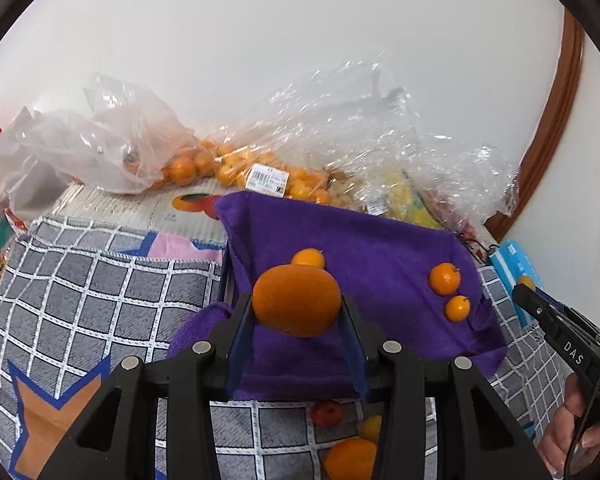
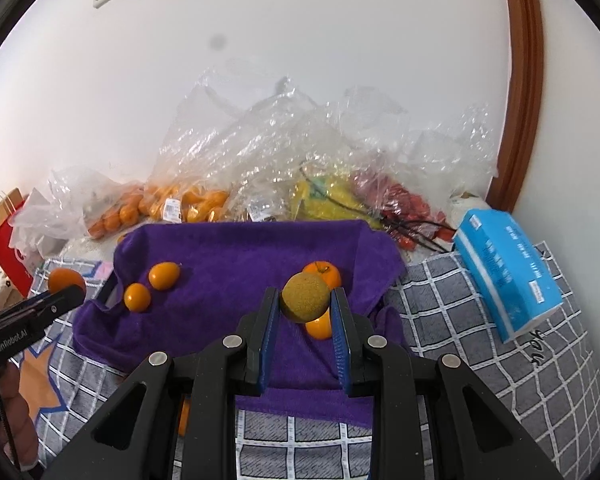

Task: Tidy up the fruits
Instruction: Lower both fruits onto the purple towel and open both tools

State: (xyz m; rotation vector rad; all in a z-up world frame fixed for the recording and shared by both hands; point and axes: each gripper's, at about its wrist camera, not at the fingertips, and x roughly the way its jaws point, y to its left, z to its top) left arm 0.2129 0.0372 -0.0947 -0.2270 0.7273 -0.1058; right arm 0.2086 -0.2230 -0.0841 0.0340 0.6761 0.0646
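My left gripper (image 1: 297, 308) is shut on a large orange (image 1: 296, 300), held above the near edge of a purple towel (image 1: 380, 240). Three small oranges lie on the towel: one (image 1: 308, 258) just behind the held orange, two at the right (image 1: 444, 278), (image 1: 457, 308). My right gripper (image 2: 305, 300) is shut on a dull yellow-green round fruit (image 2: 305, 298) over the towel (image 2: 240, 256). Two small oranges (image 2: 164, 275), (image 2: 137, 297) lie at its left, two more (image 2: 322, 272), (image 2: 320, 326) behind and under the held fruit. The left gripper with its orange (image 2: 66, 280) shows at the left edge.
Clear plastic bags of oranges (image 1: 228, 164) and other fruit (image 2: 324, 196) lie against the wall behind the towel. A blue tissue box (image 2: 508, 272) stands at the right. A red paper bag (image 2: 4, 248) is at the left. Loose fruit (image 1: 350, 456) lies on the checked cloth (image 1: 100, 300).
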